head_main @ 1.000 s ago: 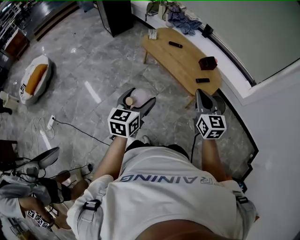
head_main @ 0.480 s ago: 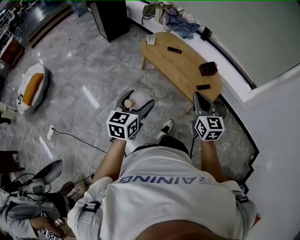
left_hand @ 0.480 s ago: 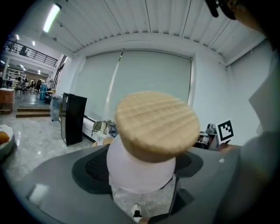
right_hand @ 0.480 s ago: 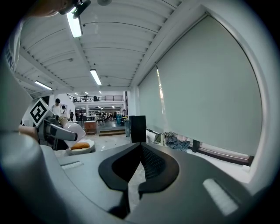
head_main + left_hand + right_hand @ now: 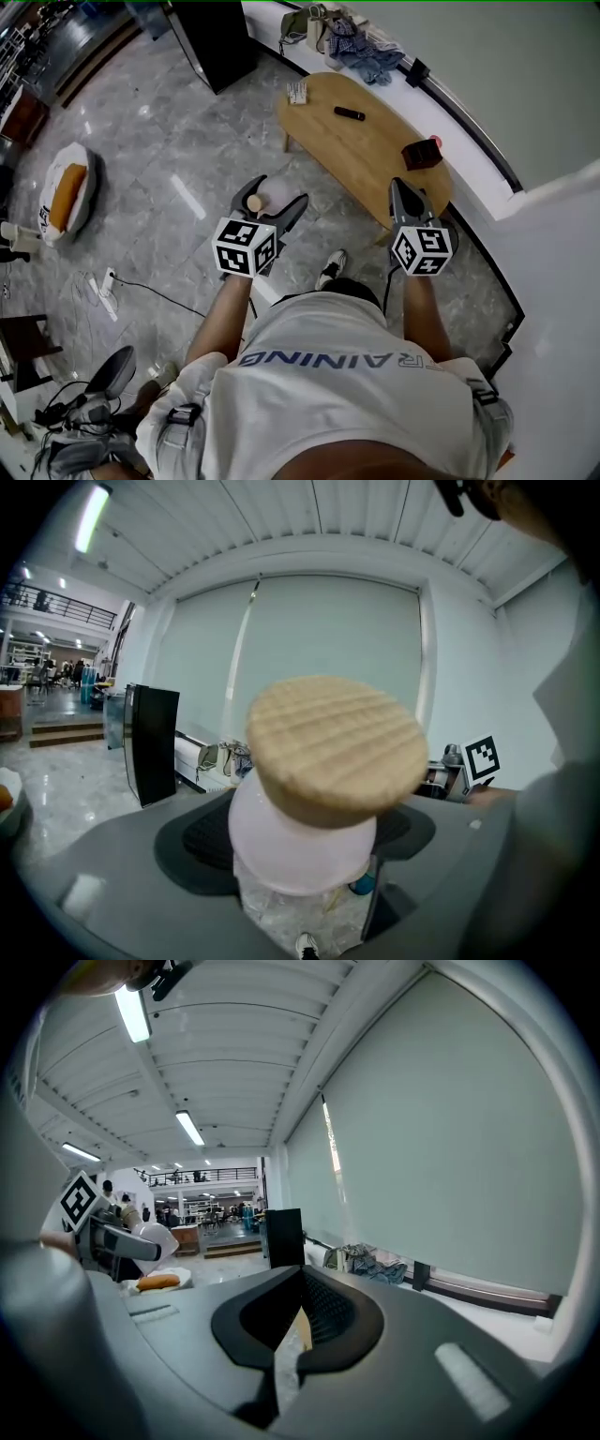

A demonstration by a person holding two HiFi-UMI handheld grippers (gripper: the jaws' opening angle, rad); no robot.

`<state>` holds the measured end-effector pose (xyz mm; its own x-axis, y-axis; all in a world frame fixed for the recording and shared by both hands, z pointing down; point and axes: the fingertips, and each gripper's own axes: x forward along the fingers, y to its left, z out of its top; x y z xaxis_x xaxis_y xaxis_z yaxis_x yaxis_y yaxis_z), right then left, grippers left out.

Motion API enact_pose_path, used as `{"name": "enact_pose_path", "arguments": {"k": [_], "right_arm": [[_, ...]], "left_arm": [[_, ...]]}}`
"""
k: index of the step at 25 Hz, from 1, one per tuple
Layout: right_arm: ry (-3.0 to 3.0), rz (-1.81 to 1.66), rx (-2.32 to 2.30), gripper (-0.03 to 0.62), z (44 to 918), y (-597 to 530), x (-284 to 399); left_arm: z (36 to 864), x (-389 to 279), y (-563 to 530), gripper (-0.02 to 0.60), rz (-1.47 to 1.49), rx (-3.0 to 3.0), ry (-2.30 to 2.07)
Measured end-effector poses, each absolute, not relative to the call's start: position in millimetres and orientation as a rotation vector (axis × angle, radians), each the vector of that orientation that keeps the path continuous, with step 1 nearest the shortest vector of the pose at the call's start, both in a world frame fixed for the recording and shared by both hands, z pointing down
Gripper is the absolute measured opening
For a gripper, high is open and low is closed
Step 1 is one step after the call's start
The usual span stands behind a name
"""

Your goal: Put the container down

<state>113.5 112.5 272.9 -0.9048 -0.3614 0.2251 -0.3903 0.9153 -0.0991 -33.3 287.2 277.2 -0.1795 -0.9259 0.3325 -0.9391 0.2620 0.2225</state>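
My left gripper (image 5: 273, 193) is shut on a pale round container (image 5: 277, 198) with a tan wooden lid (image 5: 255, 202), held above the marble floor short of the table. In the left gripper view the container (image 5: 302, 850) sits between the jaws, lid (image 5: 336, 747) tilted toward the camera. My right gripper (image 5: 403, 187) is shut with nothing in it, just over the near edge of the oval wooden table (image 5: 375, 155). In the right gripper view its jaws (image 5: 298, 1321) meet.
On the table lie a black remote (image 5: 350, 113), a dark red box (image 5: 422, 153) and a small card (image 5: 297, 92). A black cabinet (image 5: 216, 37) and clothes (image 5: 361, 42) stand behind it. A floor cushion (image 5: 66, 192) and cables (image 5: 141, 286) lie at left. A white wall (image 5: 553, 281) is right.
The person has stepped forward, and the table has come a little closer to both grippers. The left gripper still holds the container; the right stays shut.
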Motion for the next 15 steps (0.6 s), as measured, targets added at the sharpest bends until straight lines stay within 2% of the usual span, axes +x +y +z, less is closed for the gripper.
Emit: {"name": "enact_pose_path", "arguments": {"k": [15], "right_arm": [[-2.784, 0.318, 0.667, 0.015, 311.9, -65.1, 90.1]], "left_arm": [[296.2, -85.8, 103.9, 0.4, 0.094, 1.708, -2.054]]}}
